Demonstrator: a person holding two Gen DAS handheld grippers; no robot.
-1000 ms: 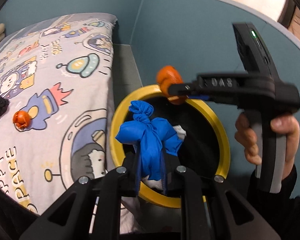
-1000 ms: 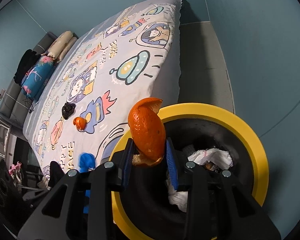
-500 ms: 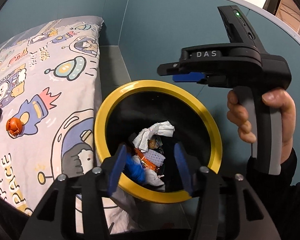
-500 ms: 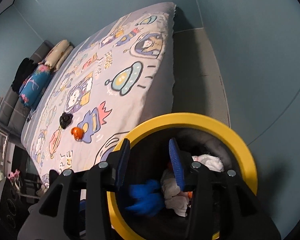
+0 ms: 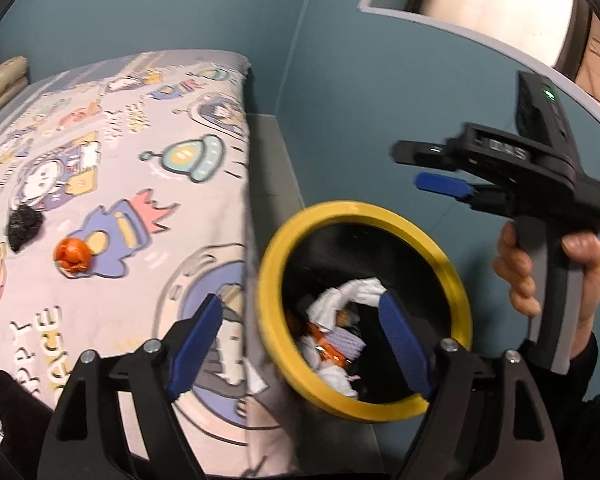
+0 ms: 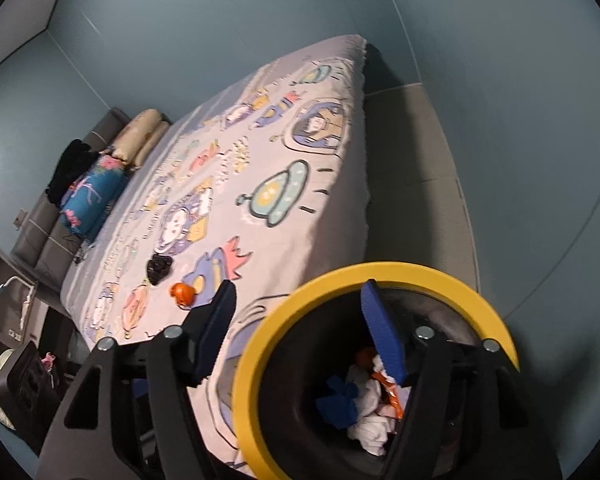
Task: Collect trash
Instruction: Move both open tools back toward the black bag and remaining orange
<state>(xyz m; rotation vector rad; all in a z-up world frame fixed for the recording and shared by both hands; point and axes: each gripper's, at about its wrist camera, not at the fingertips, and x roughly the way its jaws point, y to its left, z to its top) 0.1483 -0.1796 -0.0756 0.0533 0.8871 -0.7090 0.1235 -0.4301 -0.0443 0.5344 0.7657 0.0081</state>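
Note:
A black trash bin with a yellow rim stands beside the bed. Inside lie white tissue, an orange wrapper and a knotted blue bag. My left gripper hovers over the bin's near left rim, its jaws opening with nothing between them. My right gripper, held in a hand, hangs above the bin, jaws also opening and empty. An orange peel and a black crumpled scrap lie on the bed.
The bed with a cartoon space sheet fills the left side. Pillows and a blue floral bundle sit at its far end. A grey floor strip runs between bed and teal wall.
The left gripper let go of the blue bag and the right let go of an orange peel; both fell into the bin. Both sets of jaws widened and both grippers lifted.

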